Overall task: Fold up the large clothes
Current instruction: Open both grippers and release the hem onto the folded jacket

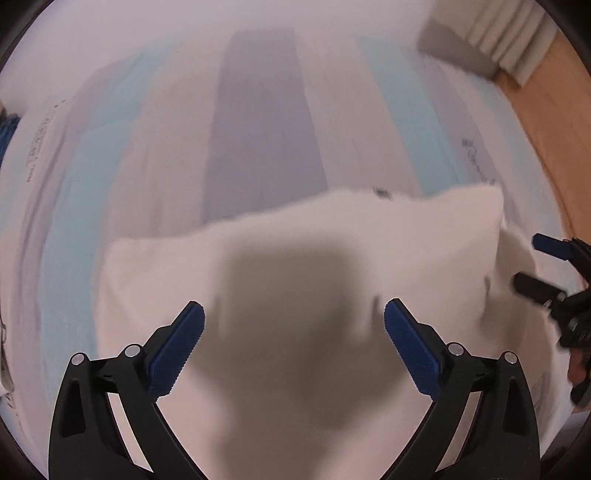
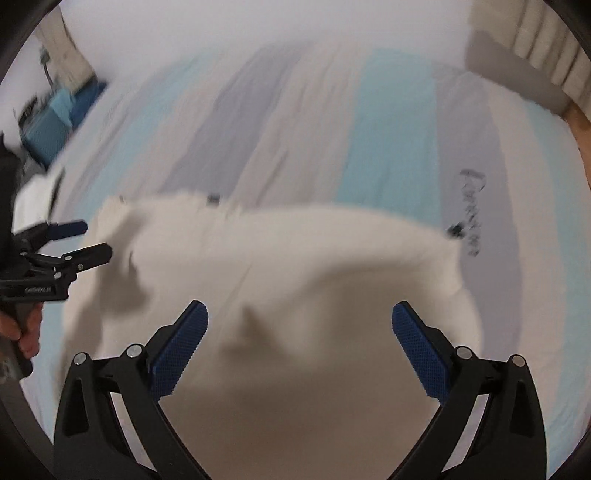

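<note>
A white garment (image 1: 295,251) lies folded on the striped bed, blurred by motion; it also shows in the right wrist view (image 2: 295,251). My left gripper (image 1: 293,317) is open and empty, held above the garment's near part. My right gripper (image 2: 299,317) is open and empty above the garment too. In the left wrist view the right gripper (image 1: 532,262) shows at the garment's right edge, jaws apart. In the right wrist view the left gripper (image 2: 86,238) shows at the garment's left edge, jaws apart. A dark shadow falls on the cloth under each gripper.
The bed cover (image 1: 258,129) has blue, grey and white stripes with dark lettering (image 2: 471,214). A wooden floor (image 1: 554,110) and pale curtain (image 1: 509,33) are at the right. A blue box (image 2: 48,129) stands beyond the bed's left side.
</note>
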The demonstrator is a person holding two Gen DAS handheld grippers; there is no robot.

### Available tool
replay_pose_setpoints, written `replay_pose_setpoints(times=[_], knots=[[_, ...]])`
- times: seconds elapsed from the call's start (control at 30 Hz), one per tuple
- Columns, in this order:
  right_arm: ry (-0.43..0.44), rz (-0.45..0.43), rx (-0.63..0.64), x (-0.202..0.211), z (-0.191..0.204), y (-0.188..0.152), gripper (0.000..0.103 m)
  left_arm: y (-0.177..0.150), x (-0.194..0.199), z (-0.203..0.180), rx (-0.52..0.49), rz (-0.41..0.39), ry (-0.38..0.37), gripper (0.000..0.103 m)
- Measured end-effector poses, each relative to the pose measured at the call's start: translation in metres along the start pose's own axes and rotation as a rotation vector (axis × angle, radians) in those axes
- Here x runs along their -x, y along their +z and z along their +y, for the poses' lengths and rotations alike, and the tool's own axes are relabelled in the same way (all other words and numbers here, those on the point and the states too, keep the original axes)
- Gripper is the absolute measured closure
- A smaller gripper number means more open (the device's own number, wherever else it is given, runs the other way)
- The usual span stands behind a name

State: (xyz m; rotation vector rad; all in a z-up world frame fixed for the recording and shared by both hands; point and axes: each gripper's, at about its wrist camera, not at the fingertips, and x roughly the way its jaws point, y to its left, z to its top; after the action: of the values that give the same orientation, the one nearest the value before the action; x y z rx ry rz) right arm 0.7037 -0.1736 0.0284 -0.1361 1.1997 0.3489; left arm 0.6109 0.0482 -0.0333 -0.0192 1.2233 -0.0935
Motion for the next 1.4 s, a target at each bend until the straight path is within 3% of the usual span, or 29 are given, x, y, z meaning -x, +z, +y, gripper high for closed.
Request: replay_pose_setpoints(times=[0.13,0.37,0.57,0.8,0.97,1.07,1.3,1.4], knots=[[-0.031,0.069,-0.040,-0.036,0.003,-0.018,0.007,-0.009,-0.029,-0.013,0.007,0.047,0.029,0.007],[-0.066,0.088,-0.013,-0.059,0.002,-0.027,0.006,-0.009,-0.059,-0.016,-0.012,0.081,0.055,0.007],[-0.047,0.014,-0.063,-0.014,0.002,-0.044,0.007,-0.014,-0.037,-0.023,0.007,0.048,0.038,0.008],[-0.058,-0.010,-0.058,0.030,0.010,-0.091,0.007,-0.055,0.002,-0.032,-0.016,0.004,0.002,0.007],[-0.093,0.030,-0.022,0.012,0.018,-0.120,0.007,-0.096,-0.008,-0.038,-0.031,0.034,0.022,0.007],[-0.113,0.043,-0.013,-0.004,0.019,-0.126,0.007,-0.106,-0.019,-0.037,-0.027,0.011,0.027,0.005],[-0.137,0.047,-0.022,-0.013,0.020,-0.122,0.006,-0.099,-0.032,-0.049,0.002,-0.018,0.020,0.005],[-0.118,0.015,-0.035,0.002,0.021,-0.112,0.007,-0.093,-0.019,-0.023,0.028,-0.019,0.033,0.006]])
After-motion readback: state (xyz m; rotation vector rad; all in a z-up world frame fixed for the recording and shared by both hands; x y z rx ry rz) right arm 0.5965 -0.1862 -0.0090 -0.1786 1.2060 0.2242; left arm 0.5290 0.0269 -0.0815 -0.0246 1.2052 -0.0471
